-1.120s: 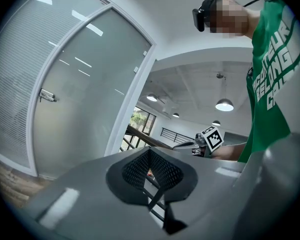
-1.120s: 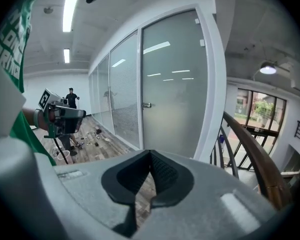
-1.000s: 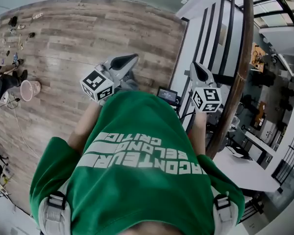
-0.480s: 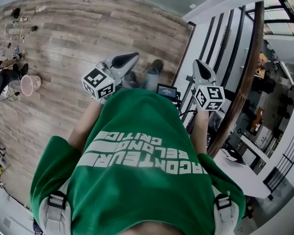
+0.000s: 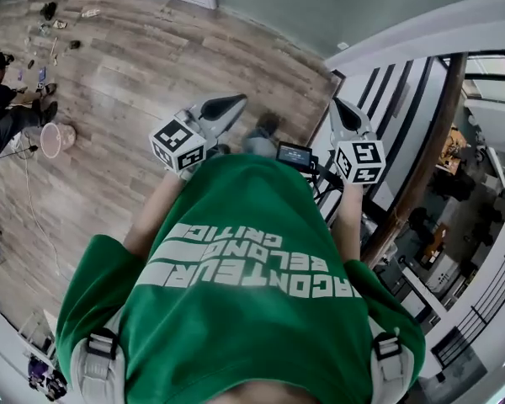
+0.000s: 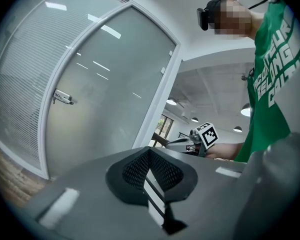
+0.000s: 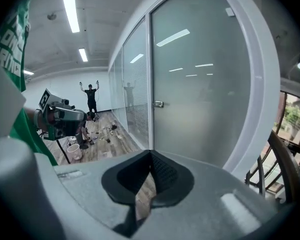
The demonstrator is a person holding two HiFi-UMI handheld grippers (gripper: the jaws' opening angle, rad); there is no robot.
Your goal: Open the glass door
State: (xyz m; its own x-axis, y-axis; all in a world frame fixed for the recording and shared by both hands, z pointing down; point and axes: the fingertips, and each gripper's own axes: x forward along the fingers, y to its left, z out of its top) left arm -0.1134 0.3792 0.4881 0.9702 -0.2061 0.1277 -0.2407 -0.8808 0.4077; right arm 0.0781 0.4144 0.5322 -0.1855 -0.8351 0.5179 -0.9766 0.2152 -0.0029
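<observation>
Looking heavy, stiff and slick, the frosted glass door [image 7: 200, 94] probably wants gripping at its small metal handle [image 7: 158, 104]; left tongs [image 6: 149, 153] and right tongs [image 7: 150, 156] sit closed, empty.

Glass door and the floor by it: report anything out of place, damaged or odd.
The glass door looks intact and shut, its handle level. The only untidy spot is small clutter strewn on the wooden floor along the glass wall, near a pink bucket.
</observation>
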